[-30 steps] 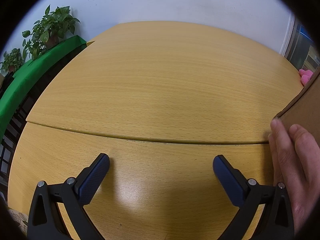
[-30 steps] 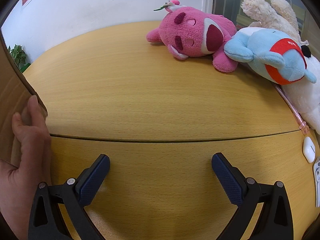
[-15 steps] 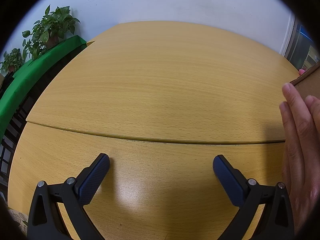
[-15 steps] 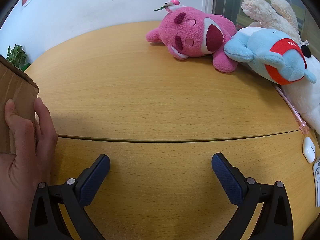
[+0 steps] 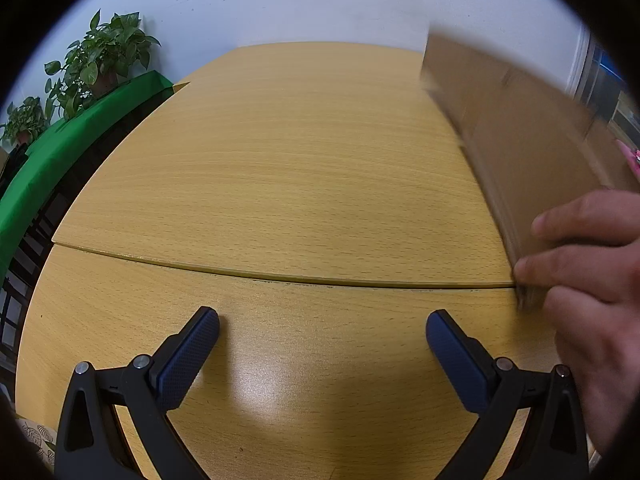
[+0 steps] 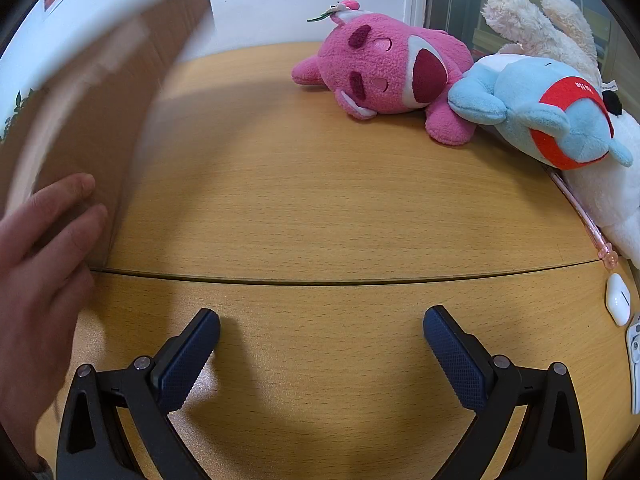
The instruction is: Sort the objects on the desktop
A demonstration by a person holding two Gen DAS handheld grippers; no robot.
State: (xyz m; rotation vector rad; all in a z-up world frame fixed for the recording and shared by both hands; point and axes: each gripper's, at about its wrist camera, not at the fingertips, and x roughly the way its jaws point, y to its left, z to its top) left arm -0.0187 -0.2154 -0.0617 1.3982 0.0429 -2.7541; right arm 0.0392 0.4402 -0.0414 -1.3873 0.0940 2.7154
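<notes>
A bare hand (image 5: 592,292) holds a brown cardboard box (image 5: 516,140) over the wooden table (image 5: 280,160) between my two grippers; the box is blurred by motion. It also shows in the right wrist view (image 6: 88,120) with the hand (image 6: 40,264). My left gripper (image 5: 322,344) is open and empty low over the table. My right gripper (image 6: 322,342) is open and empty. A pink plush (image 6: 384,76), a blue plush (image 6: 548,120) and a cream plush (image 6: 540,20) lie at the far right.
A white earbud case (image 6: 618,298) and a pink pen (image 6: 584,220) lie at the right edge. Potted plants (image 5: 96,64) and a green cloth (image 5: 60,152) stand beyond the left edge. A seam (image 5: 280,276) crosses the table.
The hand has swung the cardboard box up and further over the table, so much more of it shows in both views. Both grippers have stayed still and open.
</notes>
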